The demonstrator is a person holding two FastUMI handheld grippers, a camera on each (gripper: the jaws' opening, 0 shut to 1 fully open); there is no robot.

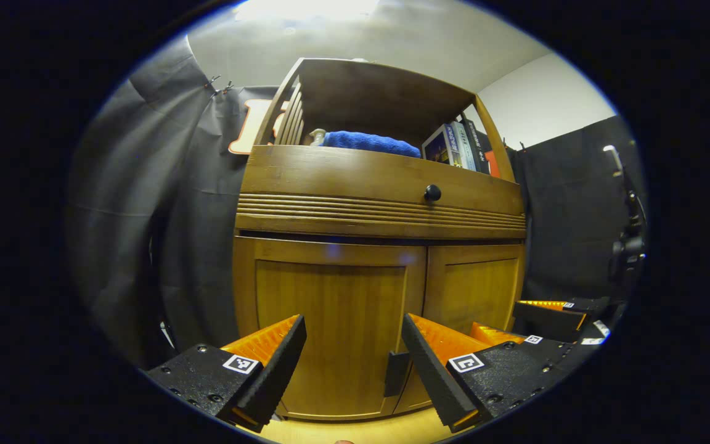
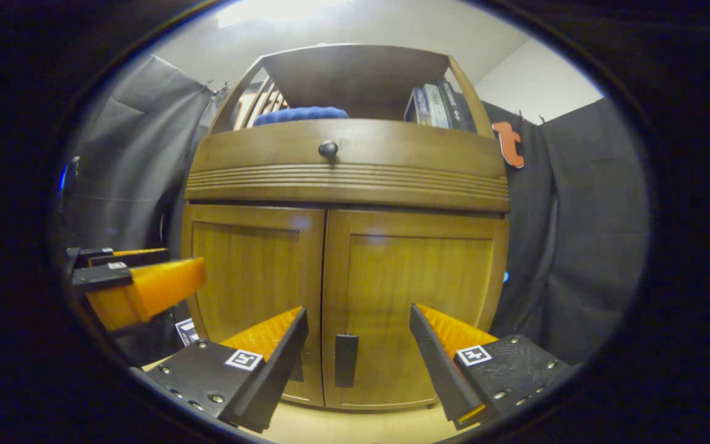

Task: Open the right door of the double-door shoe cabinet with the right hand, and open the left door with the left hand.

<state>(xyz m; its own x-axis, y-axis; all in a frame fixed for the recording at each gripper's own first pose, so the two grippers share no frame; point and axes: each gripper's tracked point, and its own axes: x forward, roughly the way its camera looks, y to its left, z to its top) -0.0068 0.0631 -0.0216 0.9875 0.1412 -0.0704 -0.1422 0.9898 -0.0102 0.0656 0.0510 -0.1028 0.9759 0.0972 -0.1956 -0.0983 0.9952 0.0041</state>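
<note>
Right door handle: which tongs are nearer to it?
Right. The right tongs frame the right door handle between their open fingers; the left tongs face the left door, off to its side.

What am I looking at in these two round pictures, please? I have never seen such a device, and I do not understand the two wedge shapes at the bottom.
A person holds one pair of tongs in each hand, and a small camera rides on each pair. The wedges at the bottom are that pair's own two fingers. The left tongs and the right tongs are both open and hold nothing. Ahead stands a wooden shoe cabinet. Its left door and right door are both closed, each with a dark handle near the middle seam. Above are a drawer knob, a blue towel and some books.
</note>
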